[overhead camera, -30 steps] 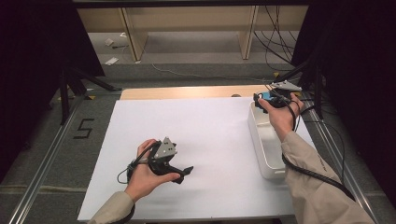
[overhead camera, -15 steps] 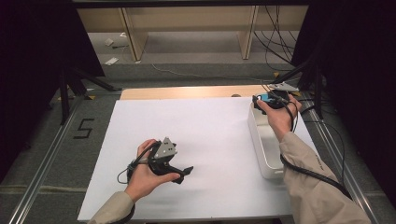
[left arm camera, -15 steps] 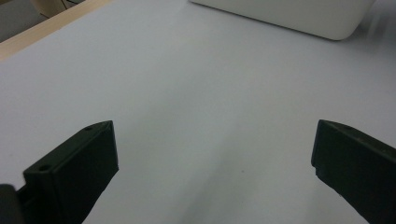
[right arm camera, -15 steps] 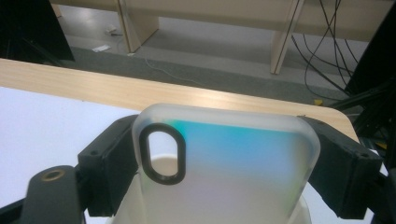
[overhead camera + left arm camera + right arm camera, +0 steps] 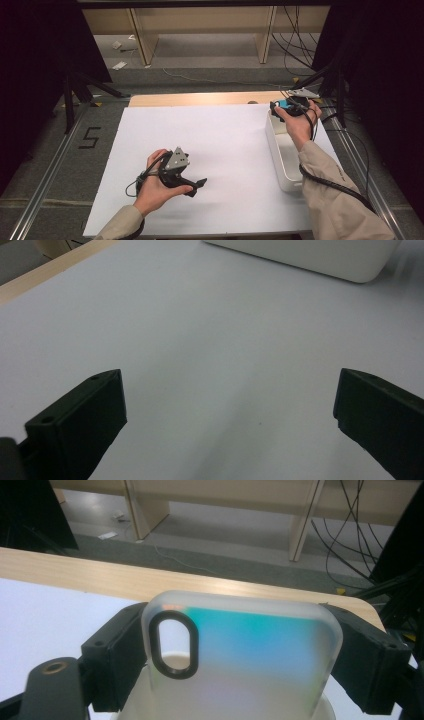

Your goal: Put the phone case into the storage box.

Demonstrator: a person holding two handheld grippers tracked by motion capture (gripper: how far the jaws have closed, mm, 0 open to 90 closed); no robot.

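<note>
Left tongs lie low near the tabletop's front edge, left hand wrapped round the body, jaws spread wide with nothing between. Right tongs held up near the far right corner by right hand, jaws clamped on a phone case.

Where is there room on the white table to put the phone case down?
The white sheet lies bare between the left tongs and the white bin. Its far strip by the wooden edge is free too. The right side is crowded: bin, right tongs holding the phone case.
</note>
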